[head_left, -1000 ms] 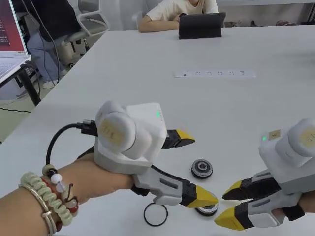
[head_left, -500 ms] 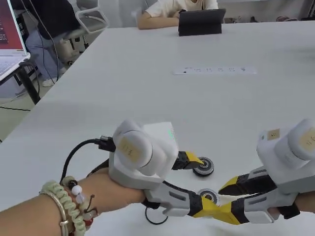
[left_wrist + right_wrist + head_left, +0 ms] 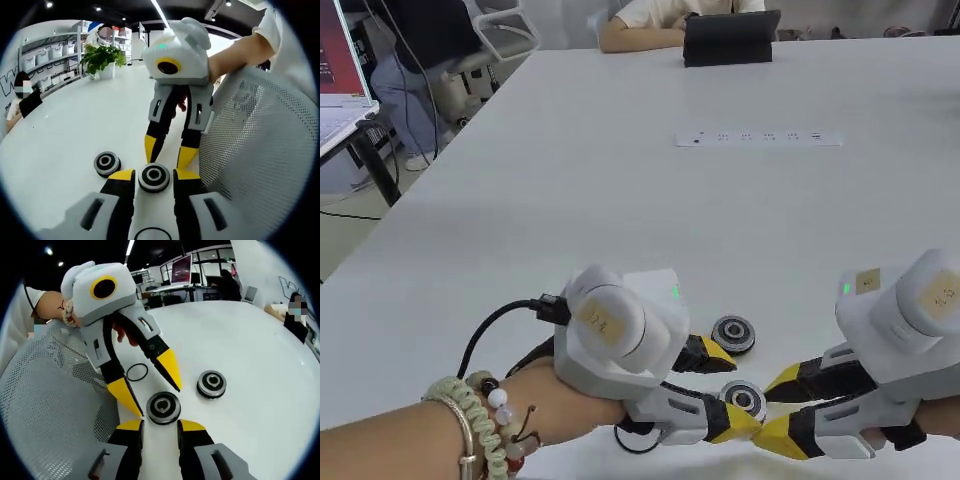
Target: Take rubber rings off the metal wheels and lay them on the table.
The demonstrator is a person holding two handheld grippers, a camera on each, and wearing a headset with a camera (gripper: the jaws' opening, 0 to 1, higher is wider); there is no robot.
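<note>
Two metal wheels with black rubber rings lie on the white table (image 3: 620,200). The near wheel (image 3: 745,398) (image 3: 153,177) (image 3: 163,406) sits between the yellow tips of my left gripper (image 3: 728,390) (image 3: 154,174), which is open, its jaws close on either side. My right gripper (image 3: 775,410) (image 3: 161,426) faces it, open, tips just short of the same wheel. The second wheel (image 3: 733,333) (image 3: 107,163) (image 3: 211,384) lies free a little farther off. A loose black rubber ring (image 3: 137,372) (image 3: 635,442) lies flat under my left gripper.
A white power strip (image 3: 758,140) lies mid-table. At the far edge a person sits behind a dark tablet (image 3: 730,42). Chairs (image 3: 500,40) and a laptop stand are off the table's left side. A mesh chair back (image 3: 260,150) is close behind me.
My left gripper has dropped toward the table and narrowed its jaws around the near wheel. My right gripper's tips have come in close to that wheel.
</note>
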